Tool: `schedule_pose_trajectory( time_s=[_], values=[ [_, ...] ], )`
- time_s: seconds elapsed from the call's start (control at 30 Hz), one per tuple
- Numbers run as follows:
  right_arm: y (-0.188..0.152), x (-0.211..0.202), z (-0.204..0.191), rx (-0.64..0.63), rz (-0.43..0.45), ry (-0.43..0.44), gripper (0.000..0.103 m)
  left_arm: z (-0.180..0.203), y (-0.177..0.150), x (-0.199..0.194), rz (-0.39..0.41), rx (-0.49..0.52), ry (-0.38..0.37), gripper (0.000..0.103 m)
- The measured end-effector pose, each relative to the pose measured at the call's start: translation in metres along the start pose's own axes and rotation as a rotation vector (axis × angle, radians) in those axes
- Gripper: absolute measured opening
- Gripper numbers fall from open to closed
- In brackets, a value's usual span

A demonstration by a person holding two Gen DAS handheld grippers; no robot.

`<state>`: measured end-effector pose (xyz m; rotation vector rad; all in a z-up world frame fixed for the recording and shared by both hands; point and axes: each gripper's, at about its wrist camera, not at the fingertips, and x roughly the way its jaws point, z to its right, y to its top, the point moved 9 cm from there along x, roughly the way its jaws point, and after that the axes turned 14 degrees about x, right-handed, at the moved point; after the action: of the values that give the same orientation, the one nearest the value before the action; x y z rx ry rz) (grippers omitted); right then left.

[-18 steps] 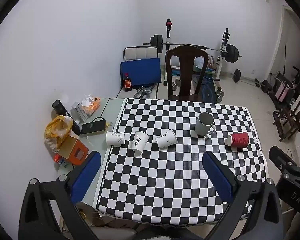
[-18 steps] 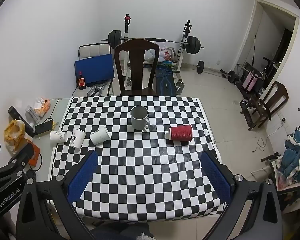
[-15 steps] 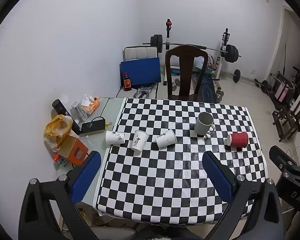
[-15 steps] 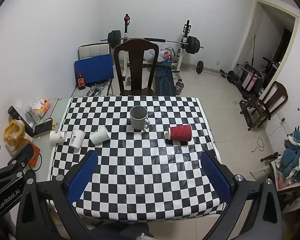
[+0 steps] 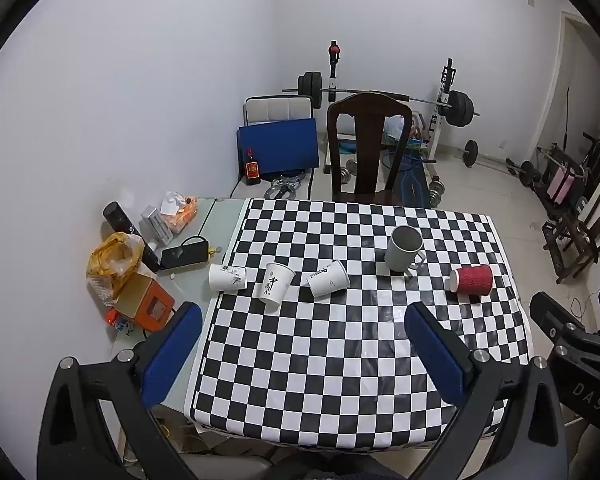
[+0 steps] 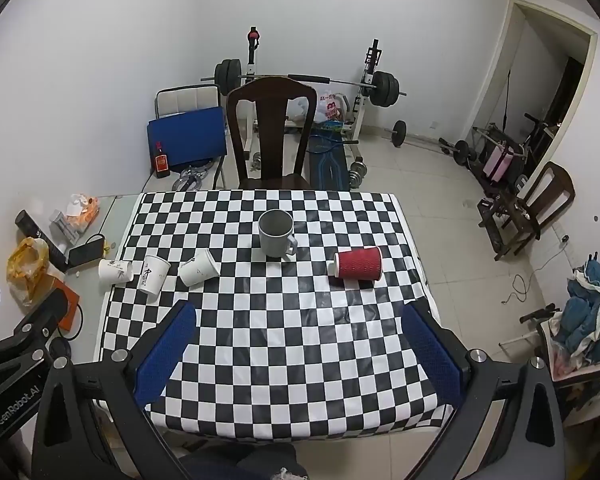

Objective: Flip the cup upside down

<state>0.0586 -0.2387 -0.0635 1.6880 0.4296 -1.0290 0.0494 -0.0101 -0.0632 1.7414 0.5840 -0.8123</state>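
Observation:
A grey mug stands upright on the checkered table. A red paper cup lies on its side to the mug's right. Three white paper cups sit at the left: one lying, one upright, one lying tilted. My left gripper is open and empty, high above the near table edge. My right gripper is open and empty too, well short of the cups.
A dark wooden chair stands at the table's far side. Clutter lies on the glass strip at the left: an orange box, a yellow bag, a phone. Gym weights stand behind. The other gripper shows at each view's edge.
Both views have shifted very slightly; the table and cups sit a touch higher in view. No cup has moved and both grippers stay open.

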Motion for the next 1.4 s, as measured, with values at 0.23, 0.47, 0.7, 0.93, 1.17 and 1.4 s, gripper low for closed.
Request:
schedule_pose_trajectory(
  time_s=[0.23, 0.47, 0.7, 0.93, 1.17, 1.4],
  values=[
    [0.002, -0.001, 0.004, 0.001, 0.004, 0.002, 0.103, 0.003, 0.003, -0.005, 0.002, 0.001, 0.001, 0.103],
    [0.004, -0.002, 0.003, 0.0, 0.004, 0.001, 0.103, 0.0, 0.011, -0.008, 0.004, 0.002, 0.001, 0.103],
    [0.004, -0.002, 0.003, 0.001, 0.006, 0.001, 0.103, 0.0, 0.01, -0.008, 0.004, 0.001, 0.0, 0.103],
    [0.003, -0.002, 0.004, 0.0, 0.004, 0.003, 0.103, 0.002, 0.015, -0.013, 0.002, -0.004, -0.007, 0.103],
    [0.003, -0.002, 0.003, 0.002, 0.005, 0.004, 0.103, 0.001, 0.015, -0.011, 0.002, -0.005, -0.004, 0.103],
    [0.004, -0.003, 0.004, 0.002, 0.006, 0.004, 0.103, 0.001, 0.016, -0.012, 0.007, -0.004, -0.005, 0.103]
  ],
)
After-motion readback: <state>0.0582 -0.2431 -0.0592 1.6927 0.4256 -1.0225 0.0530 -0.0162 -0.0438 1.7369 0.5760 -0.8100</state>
